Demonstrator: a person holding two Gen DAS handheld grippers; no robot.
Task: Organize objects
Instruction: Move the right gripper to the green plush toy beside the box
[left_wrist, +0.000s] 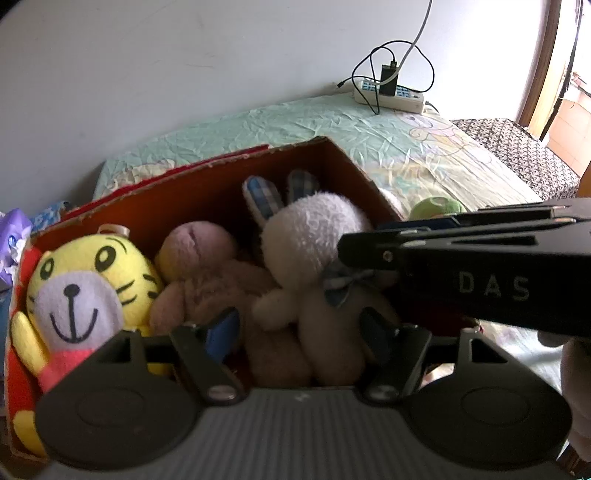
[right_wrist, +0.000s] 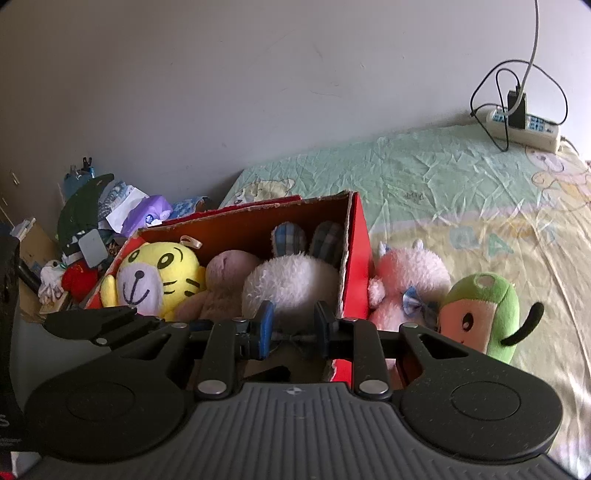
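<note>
White power strip (left_wrist: 388, 95) with cables; cluttered pile (right_wrist: 92, 236) beside wall.

The right claw (right_wrist: 291, 328) hangs with its jaws nearly together at the near edge of the red cardboard box (right_wrist: 356, 266), which holds a yellow tiger plush (right_wrist: 159, 280), a brown bear (right_wrist: 225, 280) and a white rabbit (right_wrist: 291, 284). Just right of the box, on the bed (right_wrist: 461, 192), lie a pink plush (right_wrist: 410, 280) and a green plush (right_wrist: 484, 314). A power strip (right_wrist: 524, 127) sits far back by the wall.

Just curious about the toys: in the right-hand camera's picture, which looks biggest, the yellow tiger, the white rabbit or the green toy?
Yellow tiger and white rabbit look alike; fingers hide their lower parts.
Green toy looks smaller, despite lying nearer.
</note>
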